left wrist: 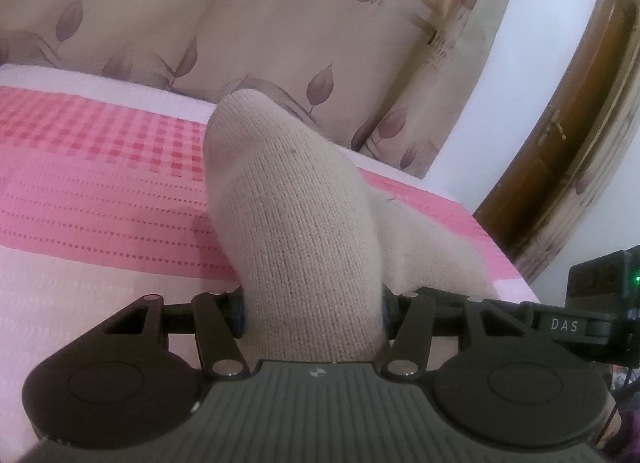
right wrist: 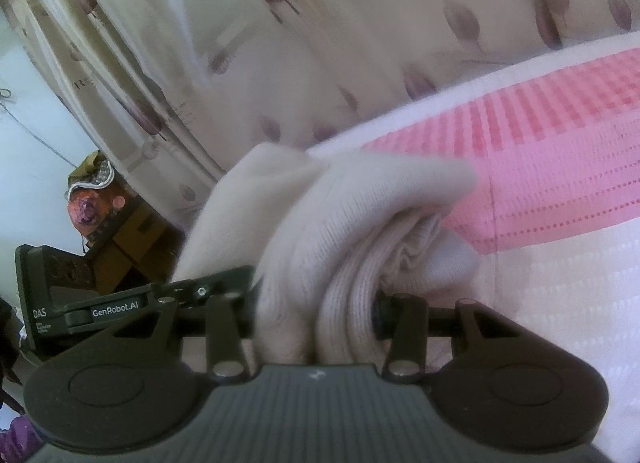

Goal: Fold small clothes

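A cream knitted sock (left wrist: 296,215) fills the middle of the left wrist view, its rounded end sticking up above the pink bed cover. My left gripper (left wrist: 312,313) is shut on it. In the right wrist view the same cream sock (right wrist: 352,223) is bunched in several folds, and my right gripper (right wrist: 316,315) is shut on that bunch. The fingertips of both grippers are hidden by the cloth. The other gripper's body (left wrist: 600,303) shows at the right edge of the left wrist view, close by.
The pink and white checked bed cover (left wrist: 100,183) lies under both grippers. A beige curtain with purple leaves (left wrist: 200,23) hangs behind the bed. A wooden door (left wrist: 560,135) stands at the right. Boxes and clutter (right wrist: 108,223) sit at the left in the right wrist view.
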`<state>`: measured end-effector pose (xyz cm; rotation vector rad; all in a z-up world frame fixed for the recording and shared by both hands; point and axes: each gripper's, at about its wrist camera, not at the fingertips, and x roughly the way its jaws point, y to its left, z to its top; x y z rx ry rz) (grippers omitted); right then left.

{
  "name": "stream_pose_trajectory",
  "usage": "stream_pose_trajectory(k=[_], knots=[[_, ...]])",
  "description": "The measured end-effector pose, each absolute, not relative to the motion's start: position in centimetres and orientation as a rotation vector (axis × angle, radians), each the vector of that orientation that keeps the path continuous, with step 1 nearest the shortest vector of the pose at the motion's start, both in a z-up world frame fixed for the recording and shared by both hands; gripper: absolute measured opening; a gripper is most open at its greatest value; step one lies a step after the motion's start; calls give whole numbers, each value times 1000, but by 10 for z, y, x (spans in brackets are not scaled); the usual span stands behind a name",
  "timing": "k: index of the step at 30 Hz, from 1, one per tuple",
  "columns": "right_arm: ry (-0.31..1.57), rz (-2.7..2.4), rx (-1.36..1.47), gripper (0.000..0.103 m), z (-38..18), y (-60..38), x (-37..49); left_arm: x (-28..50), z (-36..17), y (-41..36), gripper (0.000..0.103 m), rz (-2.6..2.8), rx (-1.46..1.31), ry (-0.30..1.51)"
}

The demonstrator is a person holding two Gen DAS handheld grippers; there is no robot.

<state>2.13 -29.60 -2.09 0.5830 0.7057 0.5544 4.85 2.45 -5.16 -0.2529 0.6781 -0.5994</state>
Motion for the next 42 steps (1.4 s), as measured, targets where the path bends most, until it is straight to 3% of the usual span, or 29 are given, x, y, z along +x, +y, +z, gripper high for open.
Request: stream_pose_trajectory(k=[9,15,20,22,24,30,34,42], knots=[[732,520,588,46,-40,-301,22,53,-70,30,60,-543,-252,699],[720,451,465,48,-41,-290,11,48,-78,33,70,-480,-233,684],[687,369,306,54,-45,-271,-7,35,-77,33,98,-396,-161,592],[671,345,301,59,-48,-270,-13,27,-74,30,102,-364,-109,539],[657,318,311,66,-52,-271,-19,19,-71,27,103,-335,-65,499],[560,245,295,67,-44,-272,-48,-2,-57,29,103,-276,-71,429],[475,198,315,85,-34,-276,-78,-23,-42,26,103,-170,-50,344],[413,160,345,87,-18,-283,-120,-65,-11,20,103,-94,-63,260]])
